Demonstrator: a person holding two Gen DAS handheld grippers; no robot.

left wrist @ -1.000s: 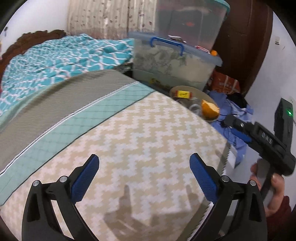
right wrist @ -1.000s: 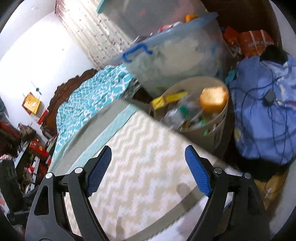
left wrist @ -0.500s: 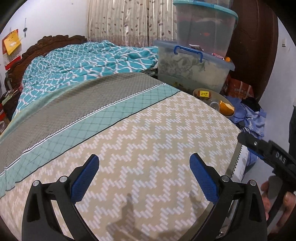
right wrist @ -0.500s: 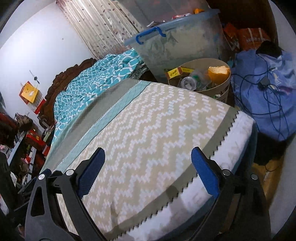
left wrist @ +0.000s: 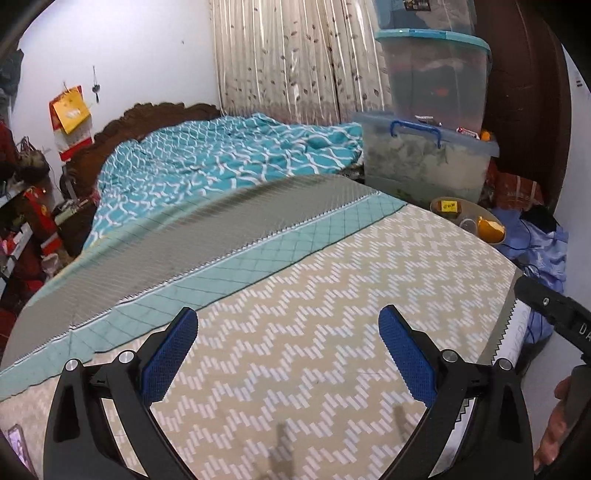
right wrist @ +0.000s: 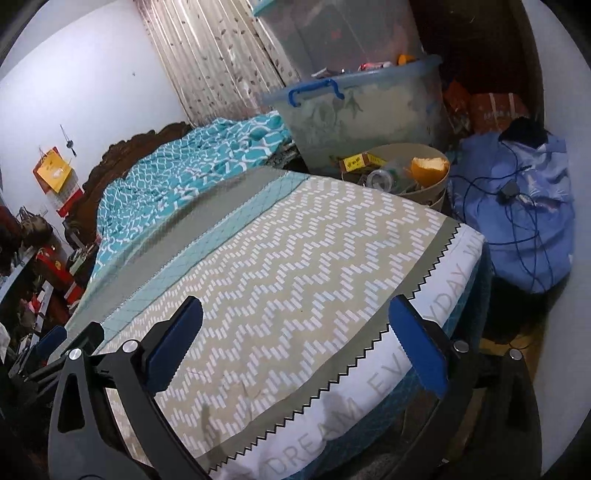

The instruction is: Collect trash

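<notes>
standing upright beside bed, round bin opens upward.

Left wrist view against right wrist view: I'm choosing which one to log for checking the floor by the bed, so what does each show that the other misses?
Only the left wrist view shows a hand gripping the right gripper's handle, plus the upper storage box's teal lid.

Only the right wrist view shows the printed mattress side and the black cable draped over the blue bundle.

Both show the patterned bedcover, the round trash bin holding an orange peel, and open, empty jaws.
</notes>
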